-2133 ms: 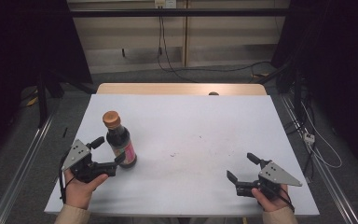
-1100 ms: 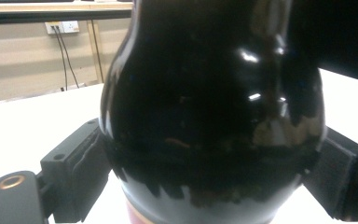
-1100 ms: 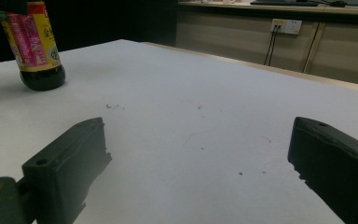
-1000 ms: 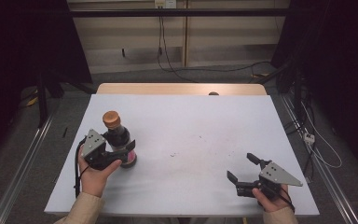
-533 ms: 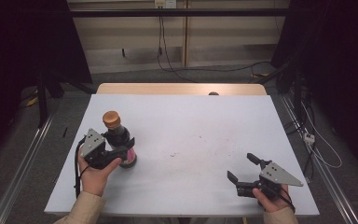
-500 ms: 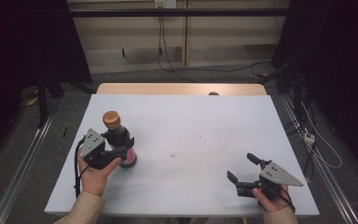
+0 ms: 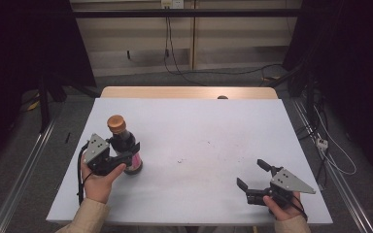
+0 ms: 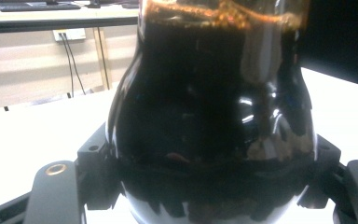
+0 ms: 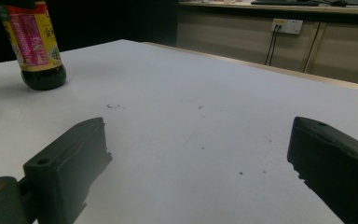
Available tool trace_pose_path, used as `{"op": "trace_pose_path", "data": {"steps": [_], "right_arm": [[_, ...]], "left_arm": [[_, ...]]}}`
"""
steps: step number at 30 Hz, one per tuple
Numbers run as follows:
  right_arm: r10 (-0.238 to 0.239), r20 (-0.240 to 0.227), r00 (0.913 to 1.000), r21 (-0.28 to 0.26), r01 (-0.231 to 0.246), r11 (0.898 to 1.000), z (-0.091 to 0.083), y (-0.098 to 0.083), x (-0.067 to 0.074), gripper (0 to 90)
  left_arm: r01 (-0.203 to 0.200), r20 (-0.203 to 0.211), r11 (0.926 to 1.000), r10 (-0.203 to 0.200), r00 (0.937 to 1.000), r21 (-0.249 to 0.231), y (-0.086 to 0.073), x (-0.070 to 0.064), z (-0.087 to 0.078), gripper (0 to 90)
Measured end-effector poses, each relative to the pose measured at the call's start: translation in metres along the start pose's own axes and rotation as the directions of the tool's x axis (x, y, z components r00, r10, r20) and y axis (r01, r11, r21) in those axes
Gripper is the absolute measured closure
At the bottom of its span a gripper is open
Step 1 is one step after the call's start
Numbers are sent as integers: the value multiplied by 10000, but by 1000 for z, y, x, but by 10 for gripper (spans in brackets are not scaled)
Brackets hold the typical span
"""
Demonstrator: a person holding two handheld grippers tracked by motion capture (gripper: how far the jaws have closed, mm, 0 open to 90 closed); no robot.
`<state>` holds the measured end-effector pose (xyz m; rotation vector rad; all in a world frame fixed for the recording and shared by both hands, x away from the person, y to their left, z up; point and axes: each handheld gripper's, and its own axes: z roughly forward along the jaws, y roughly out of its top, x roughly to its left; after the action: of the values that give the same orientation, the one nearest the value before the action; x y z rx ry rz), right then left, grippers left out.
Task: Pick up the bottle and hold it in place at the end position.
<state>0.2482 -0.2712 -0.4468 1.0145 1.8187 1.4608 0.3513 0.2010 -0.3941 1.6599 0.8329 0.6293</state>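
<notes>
The left gripper (image 7: 126,158) has just been closing its jaws, and they now clasp the bottle (image 7: 125,148) low on its body, one pad on each flank. The left gripper view puts this beyond doubt: the bottle's (image 8: 214,121) dark, glossy belly bulges between the two black jaws, which press against either side of it, and a line of brownish foam sits at the liquid's surface near the top edge. The high view gives what that close look cannot: the brown cap (image 7: 116,124), the bottle standing upright on the white table (image 7: 199,121), and the hand (image 7: 97,182) behind the gripper.

The right gripper (image 7: 255,179) rests well apart from the bottle, jaws spread wide with nothing between them (bare tabletop lies in the gap). Its own view looks across the table (image 9: 191,93) between those jaws and catches the bottle's (image 9: 35,46) foot far off beyond the left one, upright, with its label (image 9: 30,39) turned this way: yellow with a pink panel and printed characters too small to read. A few dark specks (image 9: 114,106) mark the white surface ahead of the jaws.
</notes>
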Motion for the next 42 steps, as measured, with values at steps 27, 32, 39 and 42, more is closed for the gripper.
{"op": "trace_pose_path", "data": {"steps": [27, 32, 39, 42], "right_arm": [[16, -73, 10000, -63, -17, 10000, -1, 0, 0, 40], [27, -79, 10000, -58, -28, 10000, -1, 0, -1, 40], [18, -46, 10000, -59, -18, 10000, -1, 0, -1, 39], [41, -38, 10000, -42, -41, 10000, -1, 0, -1, 40]], "left_arm": [[-241, 950, 9997, 242, 9952, -23, 20, -15, 45, 258], [-350, 1097, 9994, 352, 9933, -39, 24, -19, 53, 258], [-631, 1314, 9980, 637, 9893, -94, 30, -24, 67, 254], [-694, 1413, 9975, 700, 9875, -88, 32, -26, 72, 253]]}}
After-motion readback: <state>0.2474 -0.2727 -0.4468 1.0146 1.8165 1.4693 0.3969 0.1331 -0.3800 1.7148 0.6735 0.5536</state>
